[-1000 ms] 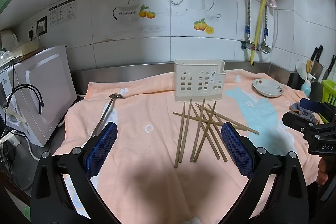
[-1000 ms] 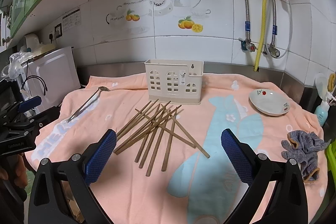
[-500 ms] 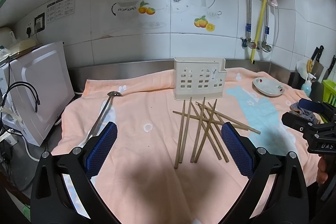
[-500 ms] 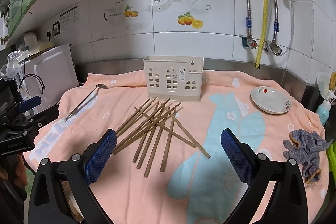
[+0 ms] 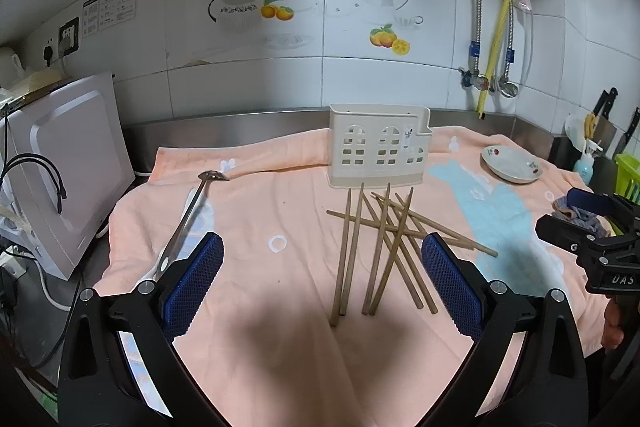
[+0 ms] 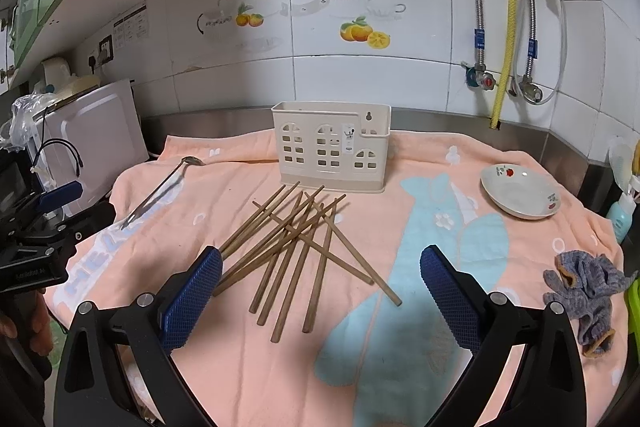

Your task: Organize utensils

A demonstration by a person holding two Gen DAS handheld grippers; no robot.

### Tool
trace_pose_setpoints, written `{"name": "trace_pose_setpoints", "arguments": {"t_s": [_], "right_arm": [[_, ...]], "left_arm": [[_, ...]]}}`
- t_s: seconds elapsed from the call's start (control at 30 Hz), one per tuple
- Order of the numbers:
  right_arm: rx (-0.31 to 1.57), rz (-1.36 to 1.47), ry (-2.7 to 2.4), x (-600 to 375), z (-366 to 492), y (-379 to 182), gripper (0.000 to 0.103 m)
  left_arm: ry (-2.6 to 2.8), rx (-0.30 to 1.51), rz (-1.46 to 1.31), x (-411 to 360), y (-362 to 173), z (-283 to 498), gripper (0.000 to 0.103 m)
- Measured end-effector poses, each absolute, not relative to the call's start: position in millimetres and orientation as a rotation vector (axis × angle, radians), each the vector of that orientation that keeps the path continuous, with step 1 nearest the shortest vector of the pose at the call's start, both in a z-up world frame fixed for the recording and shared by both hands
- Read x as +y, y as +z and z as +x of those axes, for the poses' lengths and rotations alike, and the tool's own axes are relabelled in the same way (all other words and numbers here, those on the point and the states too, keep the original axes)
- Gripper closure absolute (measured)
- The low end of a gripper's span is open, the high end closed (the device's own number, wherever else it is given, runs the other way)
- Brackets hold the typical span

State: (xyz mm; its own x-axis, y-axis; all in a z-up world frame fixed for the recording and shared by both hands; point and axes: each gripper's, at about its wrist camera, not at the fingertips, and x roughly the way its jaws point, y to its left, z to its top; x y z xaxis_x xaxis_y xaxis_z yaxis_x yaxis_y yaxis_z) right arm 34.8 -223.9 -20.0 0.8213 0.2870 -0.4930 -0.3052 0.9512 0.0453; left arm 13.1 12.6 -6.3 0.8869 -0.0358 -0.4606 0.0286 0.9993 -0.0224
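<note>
Here both claws, the left claw and the right claw, hang wide open and empty near the counter's front edge. The wooden chopsticks lie crossed mid-counter, just before the cream utensil holder; better to pinch one clear end. Only the right view shows the grey rag fully.
</note>
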Motion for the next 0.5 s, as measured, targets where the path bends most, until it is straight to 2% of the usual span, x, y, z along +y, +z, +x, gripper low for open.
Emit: {"name": "trace_pose_setpoints", "arguments": {"t_s": [0.5], "right_arm": [[0.585,-0.074,0.341,-227,56,-40,0.011]], "left_arm": [[-0.051,0.557,0.007,18,-22,37,0.005]]}}
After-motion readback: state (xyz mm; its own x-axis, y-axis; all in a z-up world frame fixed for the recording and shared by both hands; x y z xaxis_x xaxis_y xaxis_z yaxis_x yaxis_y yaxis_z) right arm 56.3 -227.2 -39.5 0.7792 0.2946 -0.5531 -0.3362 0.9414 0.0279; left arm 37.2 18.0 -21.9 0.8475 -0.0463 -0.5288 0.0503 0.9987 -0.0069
